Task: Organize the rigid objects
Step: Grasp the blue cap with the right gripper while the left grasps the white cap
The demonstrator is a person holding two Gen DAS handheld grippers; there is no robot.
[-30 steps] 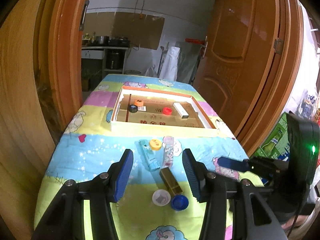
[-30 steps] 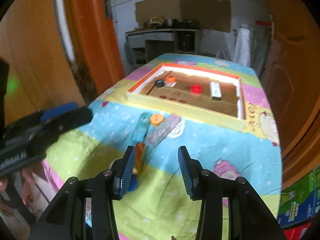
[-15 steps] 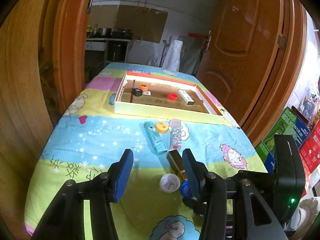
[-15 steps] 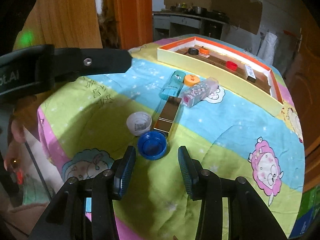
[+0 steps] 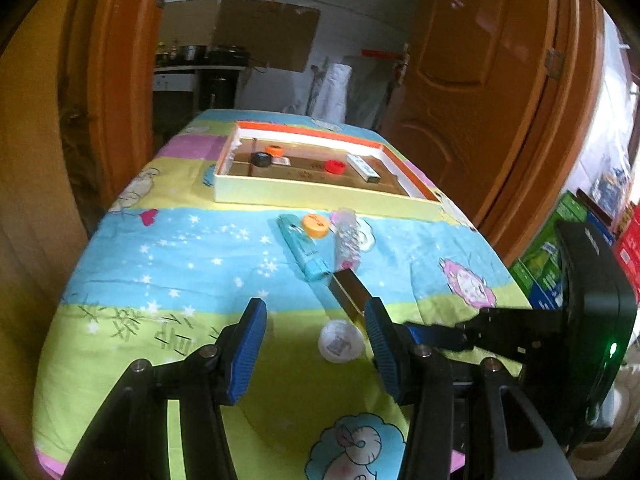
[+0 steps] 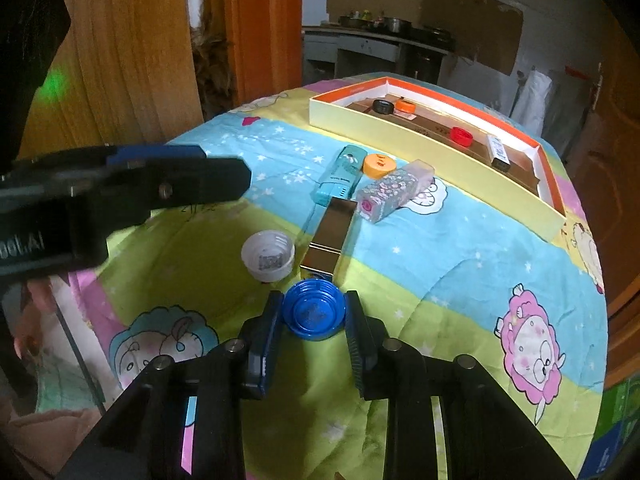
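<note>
A blue bottle cap [image 6: 313, 313] lies on the tablecloth between the pads of my right gripper [image 6: 313, 322], which stand right beside its rim; I cannot tell if they press it. Just beyond lie a white cap [image 6: 268, 255], a gold box [image 6: 330, 238], a teal box [image 6: 340, 180], an orange cap [image 6: 379, 165] and a clear patterned box [image 6: 394, 191]. My left gripper [image 5: 315, 344] is open and empty above the near table, with the white cap [image 5: 340, 340] between its fingers. The right gripper's fingers [image 5: 436, 336] reach in from the right there.
A shallow cardboard tray [image 5: 320, 194] at the far end holds a black cap [image 5: 262, 159], an orange cap [image 5: 274, 149], a red cap [image 5: 334, 166] and a white box [image 5: 363, 167]. Wooden doors flank the table. Coloured cartons [image 5: 560, 248] stand on the floor at right.
My right gripper has moved down and forward so its fingers now sit around the blue cap. My left gripper has drifted slightly back and stays open.
</note>
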